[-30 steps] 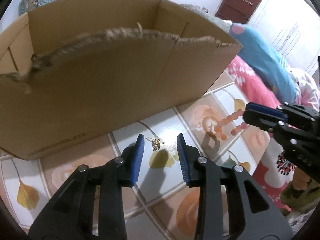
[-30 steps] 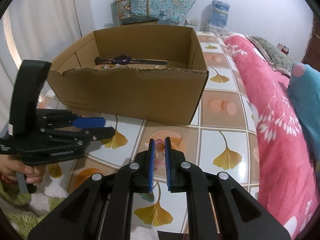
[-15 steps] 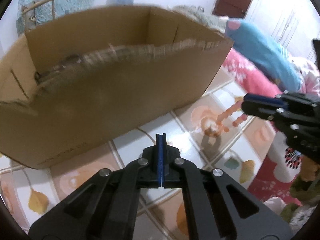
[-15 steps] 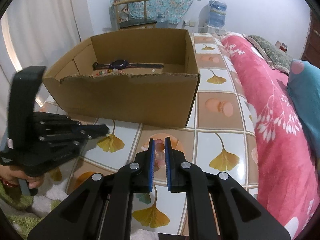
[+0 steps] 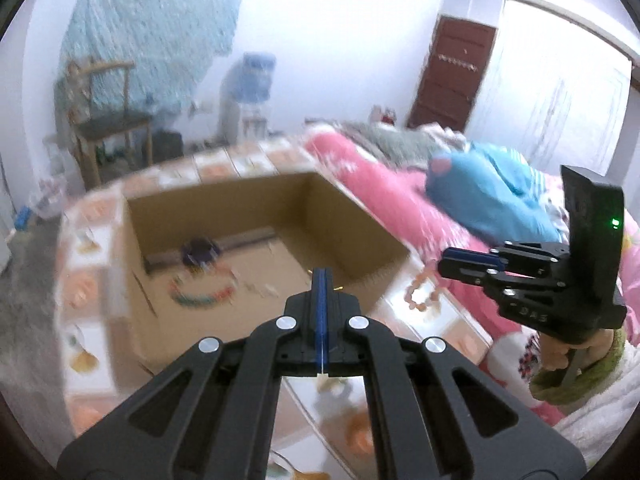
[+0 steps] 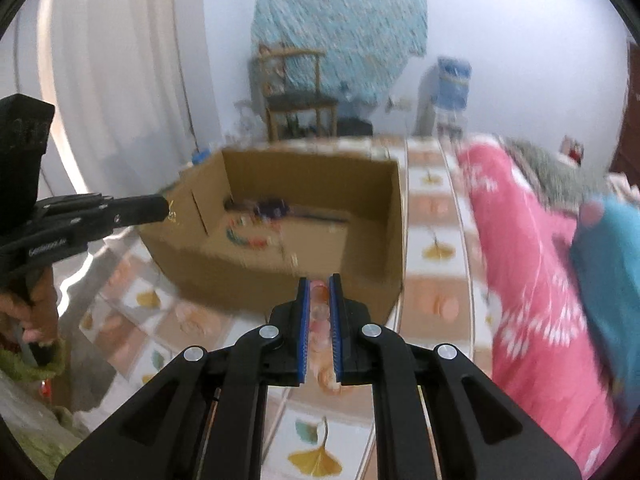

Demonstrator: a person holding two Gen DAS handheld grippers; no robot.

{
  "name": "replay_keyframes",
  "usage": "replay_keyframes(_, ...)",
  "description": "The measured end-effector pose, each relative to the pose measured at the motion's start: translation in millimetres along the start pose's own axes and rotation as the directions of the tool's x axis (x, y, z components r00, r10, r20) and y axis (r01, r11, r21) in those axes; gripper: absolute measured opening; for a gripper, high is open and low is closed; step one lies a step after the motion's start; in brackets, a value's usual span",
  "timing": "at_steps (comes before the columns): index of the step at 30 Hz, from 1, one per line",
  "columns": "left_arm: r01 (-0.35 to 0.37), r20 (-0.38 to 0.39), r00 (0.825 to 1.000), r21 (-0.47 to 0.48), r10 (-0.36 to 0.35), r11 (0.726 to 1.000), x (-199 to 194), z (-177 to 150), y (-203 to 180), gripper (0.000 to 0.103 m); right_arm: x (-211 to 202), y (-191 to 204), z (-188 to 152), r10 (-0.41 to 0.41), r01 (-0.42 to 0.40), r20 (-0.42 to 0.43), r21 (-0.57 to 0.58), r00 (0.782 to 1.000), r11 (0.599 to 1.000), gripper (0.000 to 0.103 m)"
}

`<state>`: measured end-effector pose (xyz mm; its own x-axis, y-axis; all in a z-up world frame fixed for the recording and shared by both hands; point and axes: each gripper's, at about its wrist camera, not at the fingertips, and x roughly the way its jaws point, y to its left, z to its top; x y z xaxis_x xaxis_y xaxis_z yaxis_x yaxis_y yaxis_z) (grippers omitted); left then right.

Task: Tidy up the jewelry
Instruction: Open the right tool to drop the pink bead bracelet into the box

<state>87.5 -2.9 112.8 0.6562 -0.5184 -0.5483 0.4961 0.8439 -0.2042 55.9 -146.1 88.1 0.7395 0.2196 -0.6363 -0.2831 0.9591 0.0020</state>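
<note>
An open cardboard box (image 5: 360,216) (image 6: 352,272) stands on the tiled table; a dark watch (image 5: 200,250) and a coloured bead bracelet (image 5: 200,298) lie inside. My left gripper (image 5: 321,276) is shut on a small gold ornament (image 6: 172,216), whose gold bits show at its tip, and is raised near the box's front rim. My right gripper (image 6: 319,292) is shut on a pink bead bracelet (image 6: 319,294), which hangs below its tips in the left wrist view (image 5: 420,296), in front of the box's right corner. Both views are blurred.
A pink bedspread (image 6: 532,280) with a blue pillow (image 5: 488,204) borders the table on the right. A wooden chair (image 6: 296,96) and a water dispenser (image 5: 248,92) stand by the far wall. The tiled table (image 6: 432,248) extends behind the box.
My left gripper closed on the gold ornament on the tile and rose above the box rim. My right gripper lifted with the pink bracelet still held.
</note>
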Motion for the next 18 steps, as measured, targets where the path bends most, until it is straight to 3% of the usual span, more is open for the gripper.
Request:
replay_keyframes(4, -0.039, -0.008, 0.999, -0.008, 0.039, 0.999, 8.2, 16.8, 26.1, 0.000, -0.6, -0.6, 31.1, 0.029, -0.026, 0.075, -0.036, 0.997, 0.999, 0.010)
replay_keyframes(9, -0.052, -0.128, 0.991, -0.079, 0.041, 0.995, 47.3, 16.5, 59.3, 0.000, 19.8, -3.0, 57.5, 0.047, -0.039, 0.112, -0.067, 0.993, 0.997, 0.010)
replay_keyframes(13, -0.077, -0.247, 0.968, -0.119, 0.046, 0.990, 80.4, 4.2, 81.4, 0.000, 46.9, -7.0, 67.5, 0.092, -0.086, 0.083, -0.065, 0.992, 0.994, 0.010)
replay_keyframes(16, -0.086, -0.294, 0.955, -0.152, 0.038, 0.985, 87.5, -4.5, 91.2, 0.001, 76.9, -10.7, 73.5, 0.123, -0.122, 0.019, -0.060, 0.992, 0.991, 0.010)
replay_keyframes(18, -0.086, -0.296, 0.955, -0.166, 0.034, 0.982, 87.8, -6.5, 95.5, 0.009, 93.1, -12.8, 75.6, 0.139, -0.140, -0.019, -0.055, 0.990, 0.989, 0.010)
